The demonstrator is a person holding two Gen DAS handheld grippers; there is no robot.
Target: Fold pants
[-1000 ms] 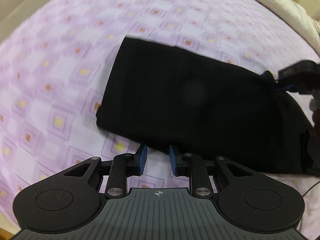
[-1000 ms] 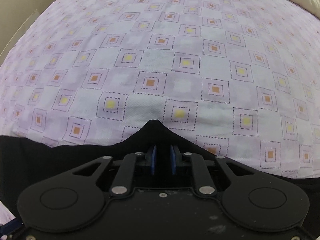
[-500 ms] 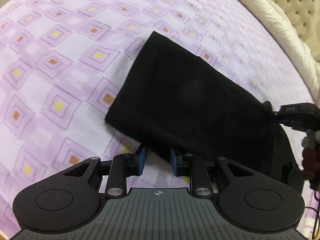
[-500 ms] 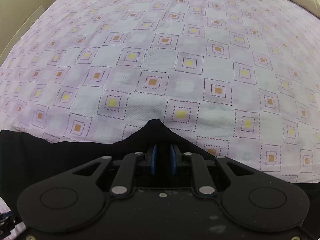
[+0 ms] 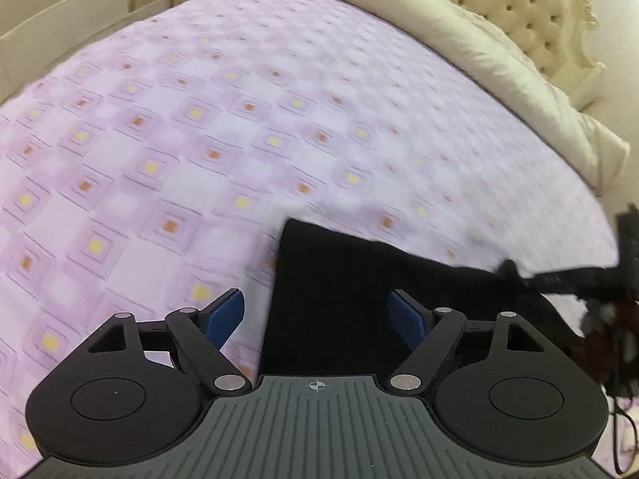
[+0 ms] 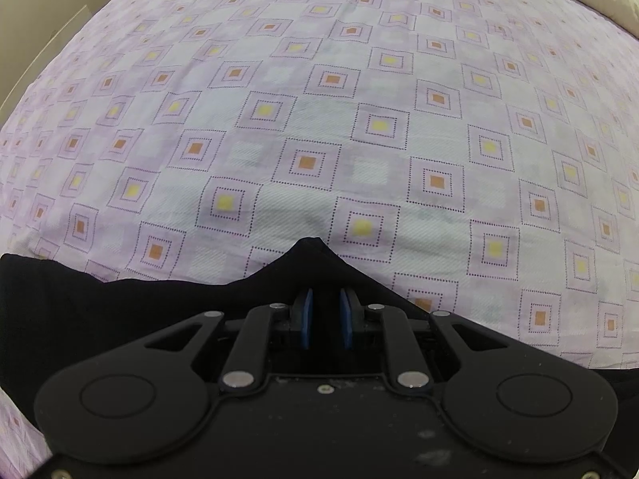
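Purple bedsheet (image 6: 319,99) under black pants (image 5: 339,299); left gripper (image 5: 317,315) spread, right gripper (image 6: 324,317) seemingly pinching them

Open bedsheet (image 6: 319,119) lies ahead; only the duvet (image 5: 479,52) bounds its far edge.

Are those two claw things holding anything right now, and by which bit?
The right gripper pinches the black pants at a raised edge fold. The left gripper is open, holding nothing.

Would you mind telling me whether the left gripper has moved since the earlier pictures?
Yes. The left gripper has opened its jaws and tilted up: the headboard and duvet now fill the top, and the black pants sit lower.
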